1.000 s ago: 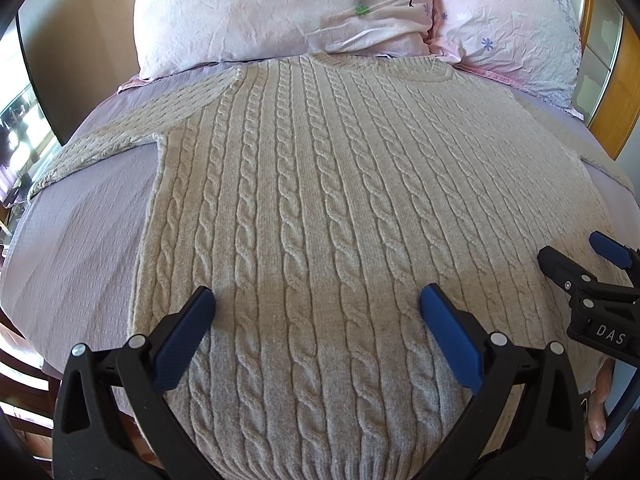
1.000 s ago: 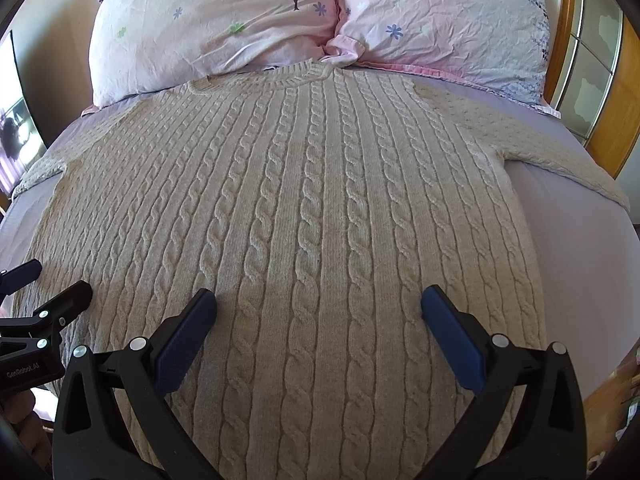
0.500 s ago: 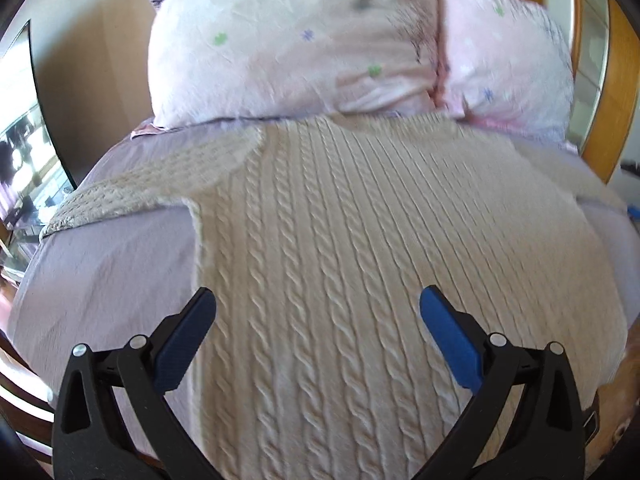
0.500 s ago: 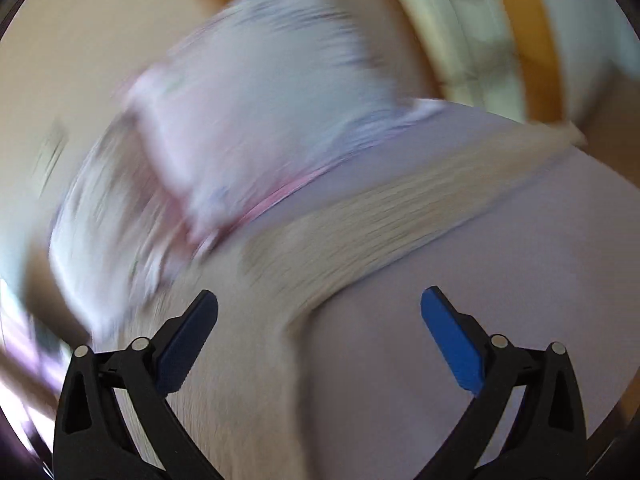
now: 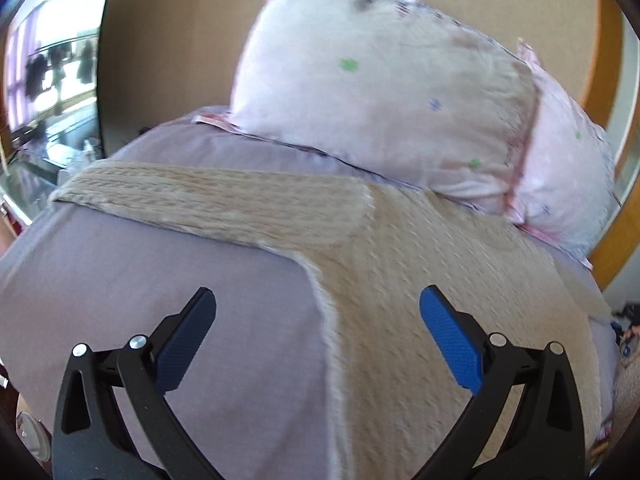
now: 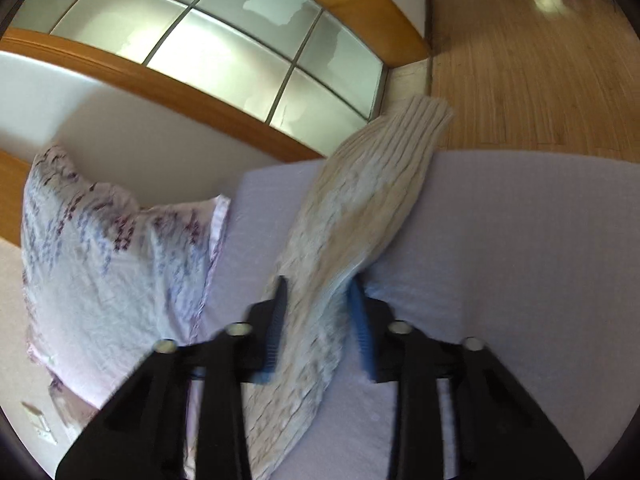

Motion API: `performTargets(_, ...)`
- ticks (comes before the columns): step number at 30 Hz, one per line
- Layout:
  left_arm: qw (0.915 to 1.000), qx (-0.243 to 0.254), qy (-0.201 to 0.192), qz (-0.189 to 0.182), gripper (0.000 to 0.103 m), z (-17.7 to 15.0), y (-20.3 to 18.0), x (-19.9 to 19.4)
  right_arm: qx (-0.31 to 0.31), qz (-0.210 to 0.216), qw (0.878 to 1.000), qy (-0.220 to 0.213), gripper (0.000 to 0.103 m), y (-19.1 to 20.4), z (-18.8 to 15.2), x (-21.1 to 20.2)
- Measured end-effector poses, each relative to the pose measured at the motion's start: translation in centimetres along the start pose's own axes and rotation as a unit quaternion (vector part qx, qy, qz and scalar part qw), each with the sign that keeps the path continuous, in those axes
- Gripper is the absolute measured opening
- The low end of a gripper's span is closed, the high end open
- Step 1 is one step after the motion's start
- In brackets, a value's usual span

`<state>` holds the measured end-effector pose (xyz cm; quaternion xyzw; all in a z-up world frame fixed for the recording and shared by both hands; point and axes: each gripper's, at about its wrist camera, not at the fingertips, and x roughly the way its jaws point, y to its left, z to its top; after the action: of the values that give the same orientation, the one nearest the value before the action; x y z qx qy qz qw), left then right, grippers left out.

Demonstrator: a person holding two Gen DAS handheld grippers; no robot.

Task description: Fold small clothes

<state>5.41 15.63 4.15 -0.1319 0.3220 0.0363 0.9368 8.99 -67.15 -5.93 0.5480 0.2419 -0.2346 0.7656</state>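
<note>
A beige cable-knit sweater (image 5: 420,300) lies flat on a lilac bed sheet (image 5: 160,288), its left sleeve (image 5: 208,204) stretched out to the left. My left gripper (image 5: 318,332) is open and empty, hovering above the sweater's left armpit and side edge. In the right wrist view the sweater's right sleeve (image 6: 360,208) runs between my right gripper's (image 6: 318,320) blue pads, which stand close on either side of it. The sleeve's cuff (image 6: 424,116) reaches the bed edge.
Two pink floral pillows (image 5: 384,104) (image 5: 560,176) lie at the head of the bed; one shows in the right wrist view (image 6: 108,264). A wooden-framed glass panel (image 6: 224,48) and wooden floor (image 6: 532,52) lie beyond the right bed edge. A window (image 5: 44,80) is at left.
Both grippers moved apart from the sweater's hem: the left swung toward the left sleeve and armpit, the right swung to the right sleeve and its jaws narrowed around it.
</note>
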Motion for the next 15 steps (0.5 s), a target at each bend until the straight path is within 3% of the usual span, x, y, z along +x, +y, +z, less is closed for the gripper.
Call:
performTargets(2, 0.9995, -0.018, -0.016, 0.019, 0.101, 0.8, 2.0, -0.3, -0.036, -0.009, 0.999, -0.012, 0.011, 1.8, -0.7, -0.4)
performTargets(3, 0.9991, -0.024, -0.022, 0.027, 0.101, 1.1, 2.8, -0.4, -0.078, 0.01, 0.997, -0.026, 0.01, 3.6, -1.6, -1.6)
performTargets(5, 0.9974, -0.05, -0.032, 0.041, 0.101, 2.0, 4.9, -0.4, -0.148, 0.061, 0.987, -0.035, 0.01, 7.5, -4.0, -4.0)
performTargets(8, 0.9912, -0.123, -0.046, 0.019, 0.101, 3.2, 8.5, -0.1, -0.246, 0.173, 0.954, -0.011, 0.01, 14.7, -10.4, -7.8)
performTargets(11, 0.9759, -0.209, -0.06, -0.022, 0.101, 3.3, 11.3, 0.0, -0.342, 0.278, 0.895, 0.073, 0.01, 20.6, -19.6, -10.3)
performTargets(14, 0.9684, -0.246, -0.039, -0.006, 0.101, 3.6, 13.3, 0.8, -0.459, 0.317, 0.803, 0.209, 0.015, 23.9, -31.1, -10.6)
performTargets(15, 0.9679, -0.249, -0.035, 0.003, 0.101, 3.6, 13.8, 0.9, -0.481, 0.321, 0.776, 0.252, 0.026, 24.1, -34.4, -10.5)
